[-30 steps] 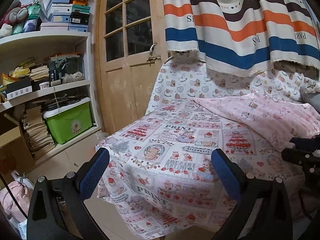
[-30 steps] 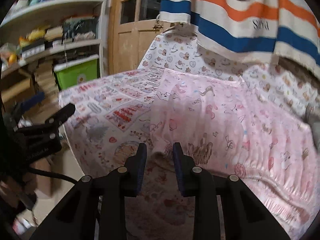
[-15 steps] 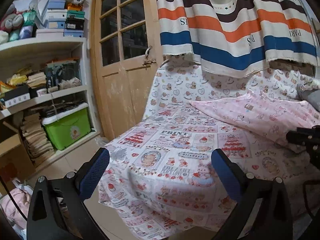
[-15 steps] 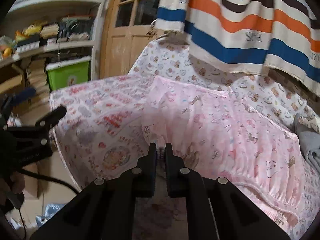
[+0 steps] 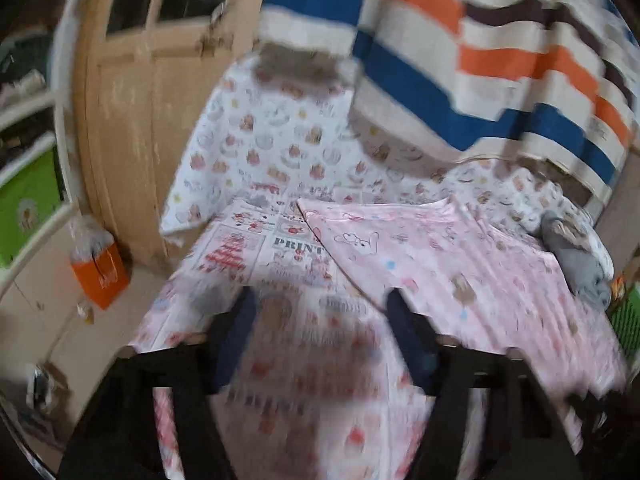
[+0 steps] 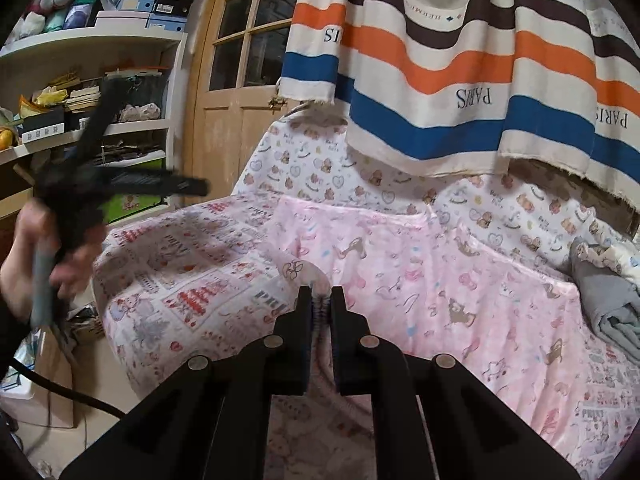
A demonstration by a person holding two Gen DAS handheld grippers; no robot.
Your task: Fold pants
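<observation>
Printed bedsheet (image 6: pixel 192 280) | right gripper (image 6: pixel 321 300) pinching pink pants (image 6: pixel 440 280) | left gripper (image 5: pixel 320 308) spread, closing, empty

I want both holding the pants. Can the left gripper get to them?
Probably yes. The left gripper is open, nothing between its fingers, and the pink pants lie uncovered just ahead on the sheet.

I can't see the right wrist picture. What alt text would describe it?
The right gripper, shut, pinches an edge of pink pants spread on a cartoon-print sheet. At left a hand holds the blurred left gripper; a striped cloth hangs behind.
</observation>
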